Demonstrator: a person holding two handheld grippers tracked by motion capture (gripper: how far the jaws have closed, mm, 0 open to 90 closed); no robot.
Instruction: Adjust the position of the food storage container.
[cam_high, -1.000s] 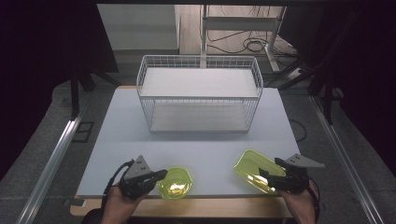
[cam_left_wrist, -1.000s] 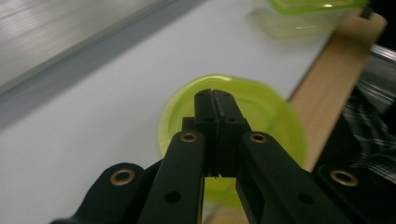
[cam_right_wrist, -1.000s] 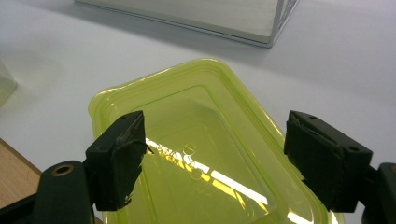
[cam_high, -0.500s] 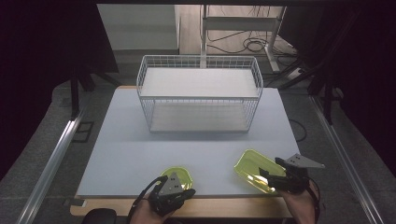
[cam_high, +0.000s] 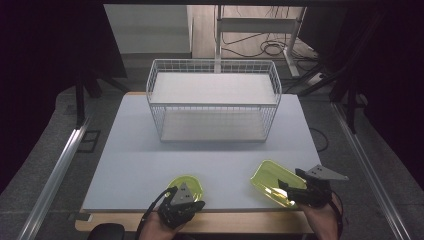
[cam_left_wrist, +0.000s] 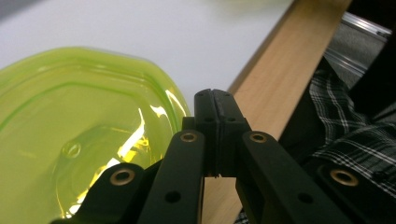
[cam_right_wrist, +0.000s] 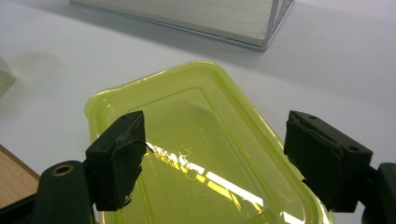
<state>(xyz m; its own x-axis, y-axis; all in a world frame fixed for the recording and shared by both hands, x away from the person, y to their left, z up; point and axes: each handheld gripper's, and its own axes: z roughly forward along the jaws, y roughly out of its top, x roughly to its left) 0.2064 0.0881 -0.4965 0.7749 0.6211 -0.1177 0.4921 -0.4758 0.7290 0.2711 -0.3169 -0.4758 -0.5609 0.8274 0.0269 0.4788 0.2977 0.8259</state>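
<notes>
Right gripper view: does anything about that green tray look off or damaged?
Nothing stands out. The green tray lies flat and intact on the white table, between the open jaws of the right gripper; only glare shows on it.

Surface (cam_high: 135, 165): pale grey-white rectangular top with a light wooden edge strip (cam_high: 235, 222) along the near side, standing on a grey floor (cam_high: 45, 165).

Items lying directly on it:
- White wire basket (cam_high: 213, 102), rectangular, open at the top, at the middle of the far half, long side across the surface.
- Rounded yellow-green translucent dish (cam_high: 186, 186), at the near edge, left of centre.
- Rectangular yellow-green translucent tray (cam_high: 270, 180) with rounded corners, at the near edge, right of centre, set at an angle, well apart from the rounded dish.

The stretch between basket and near items is bare.
</notes>
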